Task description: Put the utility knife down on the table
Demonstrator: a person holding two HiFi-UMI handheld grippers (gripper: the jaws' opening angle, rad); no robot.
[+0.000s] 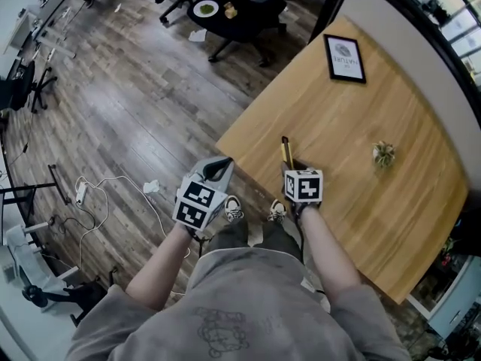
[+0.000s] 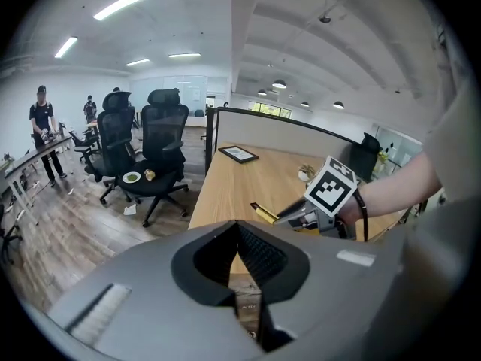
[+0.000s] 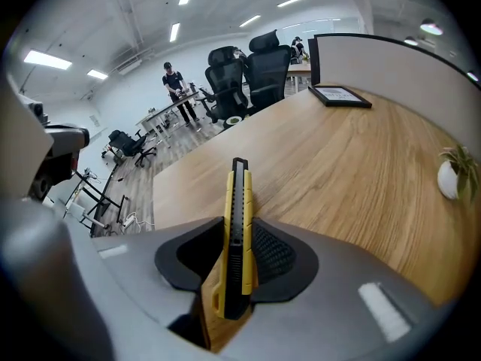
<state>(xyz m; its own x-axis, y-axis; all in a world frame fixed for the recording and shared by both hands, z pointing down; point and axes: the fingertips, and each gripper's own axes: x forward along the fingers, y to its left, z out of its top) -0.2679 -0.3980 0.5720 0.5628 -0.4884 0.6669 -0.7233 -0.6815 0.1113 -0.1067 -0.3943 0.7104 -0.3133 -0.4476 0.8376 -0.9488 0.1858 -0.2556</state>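
The utility knife (image 3: pixel 239 228) is yellow and black, and it stands on edge between the jaws of my right gripper (image 3: pixel 240 260), which is shut on it. In the head view the knife (image 1: pixel 286 152) pokes forward from the right gripper (image 1: pixel 290 168) over the near left part of the wooden table (image 1: pixel 353 119). My left gripper (image 1: pixel 216 170) hangs over the floor just left of the table's edge. Its jaws are closed together with nothing in them (image 2: pixel 244 258). The left gripper view also catches the right gripper (image 2: pixel 325 201) and the knife tip (image 2: pixel 263 213).
A black picture frame (image 1: pixel 345 57) lies at the table's far side and a small potted plant (image 1: pixel 383 154) stands to the right of the knife. A dark partition (image 1: pixel 421 32) runs along the far edge. Black office chairs (image 1: pixel 233 6) and floor cables (image 1: pixel 98 194) lie to the left.
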